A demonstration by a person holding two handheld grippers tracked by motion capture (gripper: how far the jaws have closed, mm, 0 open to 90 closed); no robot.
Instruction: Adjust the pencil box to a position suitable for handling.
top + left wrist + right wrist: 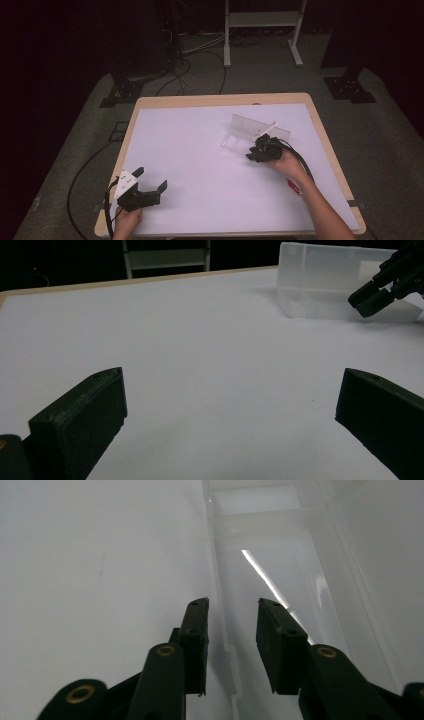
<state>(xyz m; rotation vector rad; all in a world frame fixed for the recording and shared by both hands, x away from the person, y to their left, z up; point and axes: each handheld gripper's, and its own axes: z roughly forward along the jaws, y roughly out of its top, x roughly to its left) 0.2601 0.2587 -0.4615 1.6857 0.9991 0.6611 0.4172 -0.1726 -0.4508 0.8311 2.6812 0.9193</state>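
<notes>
A clear plastic box (234, 141) lies on the white table mat, right of centre, with its lid (257, 127) standing up behind it. My right gripper (258, 148) is at the box's near right end. In the right gripper view its jaws (232, 602) are narrowly apart and straddle one long wall of the box (218, 580) without pressing on it. A thin bright streak runs along the box floor. My left gripper (150, 178) rests at the table's near left corner, jaws wide open (230, 390) with nothing between them. It faces the box (320, 280) and the right gripper (372, 297).
A small red object (294, 187) lies beside the right forearm near the table's right edge. The white mat (200, 150) covers almost the whole wooden table. Cables trail on the floor at the left, and a white frame (262, 30) stands behind the table.
</notes>
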